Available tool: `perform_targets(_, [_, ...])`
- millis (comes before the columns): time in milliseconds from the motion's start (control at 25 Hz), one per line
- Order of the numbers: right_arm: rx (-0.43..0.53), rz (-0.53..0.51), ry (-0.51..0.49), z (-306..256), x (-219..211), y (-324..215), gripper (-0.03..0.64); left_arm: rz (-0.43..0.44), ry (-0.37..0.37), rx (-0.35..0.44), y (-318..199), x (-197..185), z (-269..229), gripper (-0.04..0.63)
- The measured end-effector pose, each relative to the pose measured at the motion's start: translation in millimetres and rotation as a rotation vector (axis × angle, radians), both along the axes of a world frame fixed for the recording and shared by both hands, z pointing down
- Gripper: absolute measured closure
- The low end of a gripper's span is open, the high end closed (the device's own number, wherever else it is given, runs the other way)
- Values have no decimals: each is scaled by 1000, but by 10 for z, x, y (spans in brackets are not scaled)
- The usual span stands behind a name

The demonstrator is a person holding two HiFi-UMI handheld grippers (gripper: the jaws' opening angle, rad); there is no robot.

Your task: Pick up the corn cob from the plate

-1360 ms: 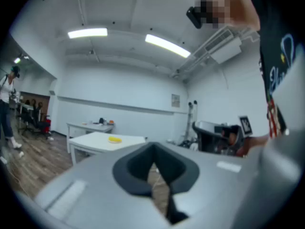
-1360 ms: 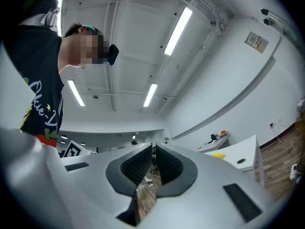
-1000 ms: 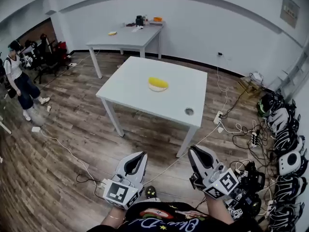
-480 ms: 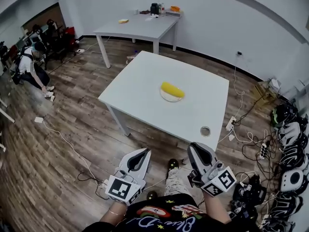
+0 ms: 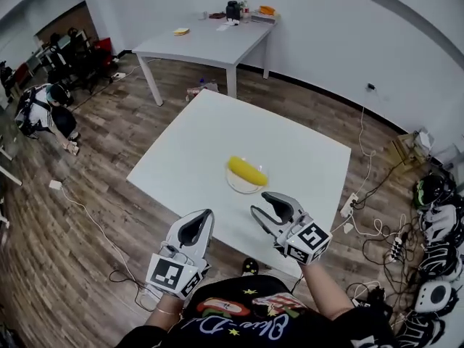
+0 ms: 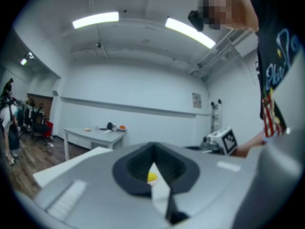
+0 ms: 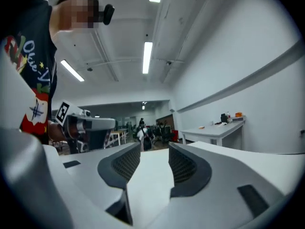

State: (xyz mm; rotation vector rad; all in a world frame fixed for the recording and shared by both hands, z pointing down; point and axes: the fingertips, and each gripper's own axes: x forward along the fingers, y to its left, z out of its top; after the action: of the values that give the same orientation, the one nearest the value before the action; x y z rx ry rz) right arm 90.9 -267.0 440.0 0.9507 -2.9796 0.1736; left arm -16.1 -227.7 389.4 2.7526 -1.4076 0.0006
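Though distant, oblong, seemingly smooth corn cob [image 5: 247, 171] on round plate [image 5: 233, 187].

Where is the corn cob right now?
In the head view the corn cob lies on the plate near the middle of the white table, just ahead of the right gripper, whose empty jaws are opening.

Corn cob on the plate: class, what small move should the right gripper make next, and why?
Probably ease the right gripper forward until the corn cob sits between its jaws. They are opening with nothing between them, and the cob lies on the plate just ahead, untouched.
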Motion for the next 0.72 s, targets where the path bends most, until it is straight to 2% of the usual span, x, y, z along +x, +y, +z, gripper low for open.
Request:
perform_targets(40, [-11,-17,47,118,-3,-189,443,-21,-15,-2,-97,4,32,598])
perform_targets(360, [-114,-48,332,879,-397,-1397,378,-93,-7,-59,-778,-392,138,598])
perform_targets(560, [-203,-58,504,1327,-589,-1703,354,-71,-16,-34,-1057,-478,53,598])
perform_targets(720, [-214,-63,630,1572,-602,-1878,353,-67,-12,-65,-1146,-537,130,598])
